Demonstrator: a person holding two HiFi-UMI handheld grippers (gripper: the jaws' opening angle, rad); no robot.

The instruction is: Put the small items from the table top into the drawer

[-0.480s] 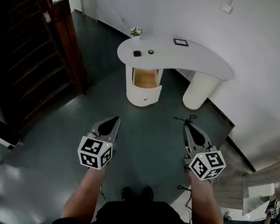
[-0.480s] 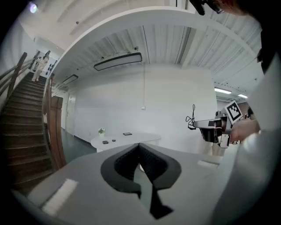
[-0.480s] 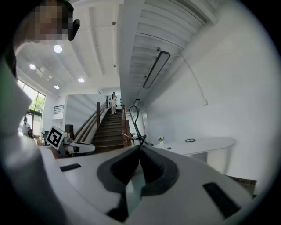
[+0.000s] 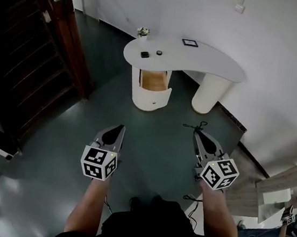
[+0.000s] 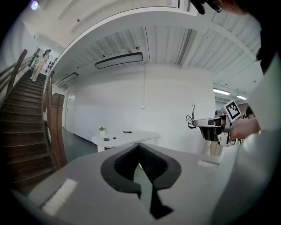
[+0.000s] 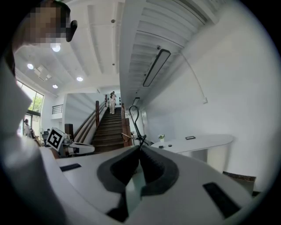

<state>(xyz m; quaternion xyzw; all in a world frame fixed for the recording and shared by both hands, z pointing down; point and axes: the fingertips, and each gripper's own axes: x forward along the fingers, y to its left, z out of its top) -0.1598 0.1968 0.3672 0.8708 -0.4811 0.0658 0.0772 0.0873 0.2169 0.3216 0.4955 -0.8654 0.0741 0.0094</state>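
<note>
The person stands on the dark floor (image 4: 161,144) well back from the white curved surface (image 4: 213,63), with a hand-held gripper in each hand pointing toward it. The left hand-held gripper (image 4: 119,128) has its jaws pressed together with nothing between them, as its own view shows. The right hand-held gripper (image 4: 197,133) is likewise closed on nothing, and a thin black wire loop (image 6: 131,118) rises right at its tips. Both hang above the floor, level with each other, far from any of the items. On the surface lie the task's small things, a black square item (image 4: 144,54) and just to its right a round dark item (image 4: 159,53), close but apart. Behind them, at the surface's far left edge, stands a small potted plant (image 4: 143,32), and a flat dark frame (image 4: 190,42) lies further right near the wall (image 4: 278,40). The drawer (image 4: 154,81) is in the rounded pedestal below the two small items. It stands pulled open and shows a bare wooden inside. A dark wooden staircase (image 4: 22,44) climbs at the left of the room.
</note>
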